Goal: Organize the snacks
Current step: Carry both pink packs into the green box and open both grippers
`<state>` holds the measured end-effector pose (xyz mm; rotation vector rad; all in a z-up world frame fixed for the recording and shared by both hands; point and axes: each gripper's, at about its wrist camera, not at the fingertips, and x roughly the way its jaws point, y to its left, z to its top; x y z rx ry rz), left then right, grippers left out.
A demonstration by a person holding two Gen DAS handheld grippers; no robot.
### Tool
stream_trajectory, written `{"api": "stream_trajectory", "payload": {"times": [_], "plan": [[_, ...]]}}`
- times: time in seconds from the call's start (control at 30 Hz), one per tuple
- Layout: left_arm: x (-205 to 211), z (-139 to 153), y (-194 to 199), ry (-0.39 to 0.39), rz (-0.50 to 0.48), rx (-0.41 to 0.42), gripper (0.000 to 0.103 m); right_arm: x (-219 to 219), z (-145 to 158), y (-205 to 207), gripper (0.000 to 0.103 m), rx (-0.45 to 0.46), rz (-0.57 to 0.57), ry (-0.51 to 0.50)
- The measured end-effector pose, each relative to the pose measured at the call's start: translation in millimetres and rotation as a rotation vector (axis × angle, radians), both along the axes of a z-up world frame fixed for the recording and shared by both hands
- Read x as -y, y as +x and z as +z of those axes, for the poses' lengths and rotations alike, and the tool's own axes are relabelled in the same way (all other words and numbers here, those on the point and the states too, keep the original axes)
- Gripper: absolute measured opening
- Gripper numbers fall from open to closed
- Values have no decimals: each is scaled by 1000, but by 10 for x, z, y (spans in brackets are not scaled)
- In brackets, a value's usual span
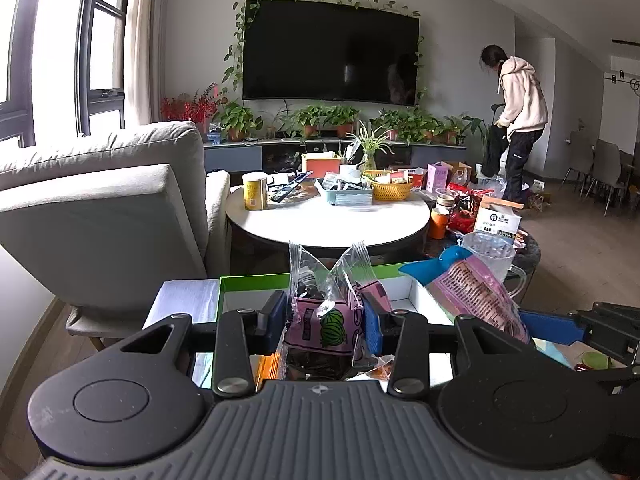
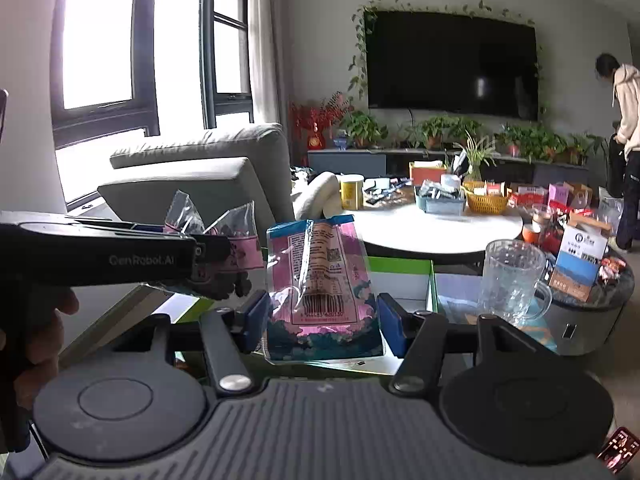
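My left gripper is shut on a clear snack bag with a pink watermelon label, held upright above a white box with green edges. In the right wrist view that same bag shows at the left, held by the left gripper. My right gripper is shut on a pink and blue snack packet with a barcode facing me. From the left wrist view this packet hangs at the right, over the box.
A round white table ahead carries a yellow can, a blue tray and an orange basket. A clear glass mug and more packets stand at the right. A grey sofa is at the left. A person stands far right.
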<state>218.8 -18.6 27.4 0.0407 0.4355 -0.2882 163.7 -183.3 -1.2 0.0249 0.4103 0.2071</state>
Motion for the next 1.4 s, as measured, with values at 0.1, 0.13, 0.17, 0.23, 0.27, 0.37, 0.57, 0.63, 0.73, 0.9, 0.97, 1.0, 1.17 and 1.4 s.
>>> {"api": "stream_trajectory", "payload": {"times": [0.1, 0.13, 0.17, 0.23, 0.27, 0.37, 0.57, 0.63, 0.73, 0.9, 0.97, 1.0, 1.17, 1.4], "plan": [[37, -60, 119, 8, 7, -19, 37, 36, -40, 114, 49, -17, -3, 9], [46, -89, 165, 10, 9, -27, 37, 44, -53, 157, 49, -22, -5, 11], [61, -113, 202, 12, 12, -34, 37, 55, -69, 192, 49, -26, -8, 13], [84, -175, 285, 17, 15, -51, 37, 71, -97, 264, 49, -36, -15, 17], [95, -201, 319, 19, 15, -59, 37, 84, -114, 293, 49, -41, -18, 19], [133, -278, 457, 25, 15, -85, 37, 104, -167, 391, 49, -59, -24, 23], [218, -431, 666, 39, 7, -118, 37, 110, -273, 609, 49, -99, -33, 19], [240, -496, 722, 42, 1, -132, 37, 105, -320, 661, 49, -113, -35, 15], [260, -594, 797, 44, -6, -156, 37, 102, -382, 731, 49, -136, -39, 11], [280, -715, 898, 50, -4, -188, 37, 120, -468, 843, 49, -170, -50, 7], [293, -747, 911, 53, -6, -195, 37, 133, -503, 884, 49, -182, -54, 7], [299, -762, 917, 55, -8, -198, 37, 135, -518, 892, 49, -187, -56, 6], [326, -822, 933, 67, -16, -211, 38, 153, -576, 925, 49, -215, -63, 10], [346, -862, 881, 109, -2, -211, 43, 143, -623, 896, 49, -229, -69, -12]]}}
